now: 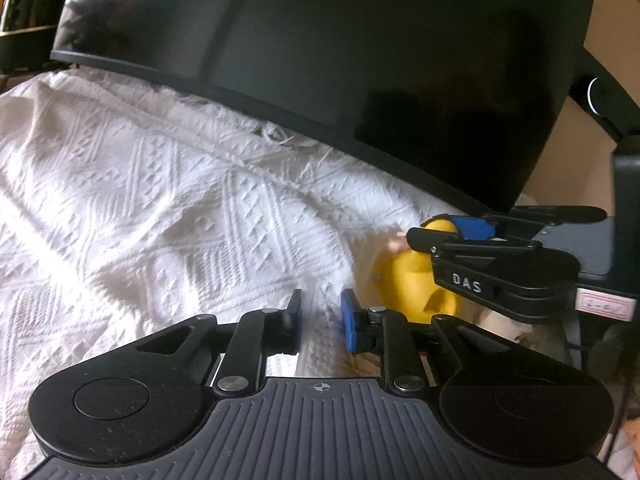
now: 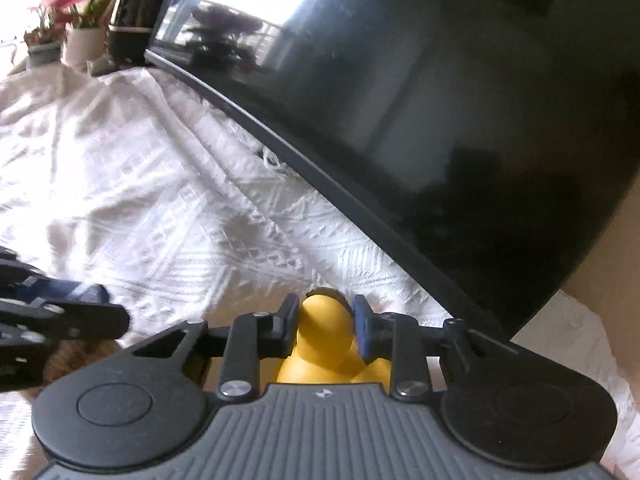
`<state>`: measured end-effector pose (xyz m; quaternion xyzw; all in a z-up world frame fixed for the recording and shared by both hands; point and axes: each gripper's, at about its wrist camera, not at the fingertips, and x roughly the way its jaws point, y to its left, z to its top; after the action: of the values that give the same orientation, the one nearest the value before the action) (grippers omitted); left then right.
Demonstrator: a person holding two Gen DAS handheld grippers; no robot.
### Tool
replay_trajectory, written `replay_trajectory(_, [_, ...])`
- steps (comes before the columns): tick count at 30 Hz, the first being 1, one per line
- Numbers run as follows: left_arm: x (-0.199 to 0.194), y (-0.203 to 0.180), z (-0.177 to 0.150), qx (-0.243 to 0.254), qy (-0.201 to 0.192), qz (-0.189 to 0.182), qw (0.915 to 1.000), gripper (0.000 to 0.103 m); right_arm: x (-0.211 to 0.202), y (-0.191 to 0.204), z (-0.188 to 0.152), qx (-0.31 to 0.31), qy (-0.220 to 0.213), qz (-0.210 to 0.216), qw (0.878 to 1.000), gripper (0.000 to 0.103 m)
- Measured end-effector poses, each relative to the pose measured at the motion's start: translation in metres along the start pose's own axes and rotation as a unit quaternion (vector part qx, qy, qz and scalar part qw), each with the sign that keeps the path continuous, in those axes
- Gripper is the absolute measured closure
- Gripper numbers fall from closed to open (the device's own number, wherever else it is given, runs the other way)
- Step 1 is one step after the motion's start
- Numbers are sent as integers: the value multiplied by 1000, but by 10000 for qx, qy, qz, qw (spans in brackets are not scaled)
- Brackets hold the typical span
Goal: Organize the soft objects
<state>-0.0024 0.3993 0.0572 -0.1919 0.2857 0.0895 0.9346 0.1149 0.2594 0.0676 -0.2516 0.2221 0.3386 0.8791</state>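
A yellow soft toy sits between the fingers of my right gripper, which is shut on it just above the white textured cloth. In the left wrist view the same yellow toy shows at the right, held by the right gripper. My left gripper is close to its left, with the jaws a narrow gap apart over the cloth and white cloth showing between them. It also shows at the left edge of the right wrist view.
A large black screen leans over the cloth at the back, also in the right wrist view. Potted plants stand at the far left. A brown furry thing lies under the left gripper.
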Motion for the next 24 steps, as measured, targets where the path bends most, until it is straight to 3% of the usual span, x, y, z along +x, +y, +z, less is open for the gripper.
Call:
replay_trajectory(6, [-10, -22, 27, 392, -193, 88, 9990, 83, -61, -32, 14, 471, -623, 208, 9967, 75])
replay_trajectory(14, [-19, -94, 96, 926, -832, -58, 9922, 85, -164, -128, 30, 916, -1434, 77, 9854, 75])
replay_trajectory(19, [-8, -163, 113, 801, -800, -787, 9904, 85, -229, -207, 1, 1220, -1569, -147, 9799, 75])
replay_trajectory(24, [17, -243, 94, 812, -428, -1732, 9806, 85, -262, -265, -44, 1460, -1108, -387, 9823, 75])
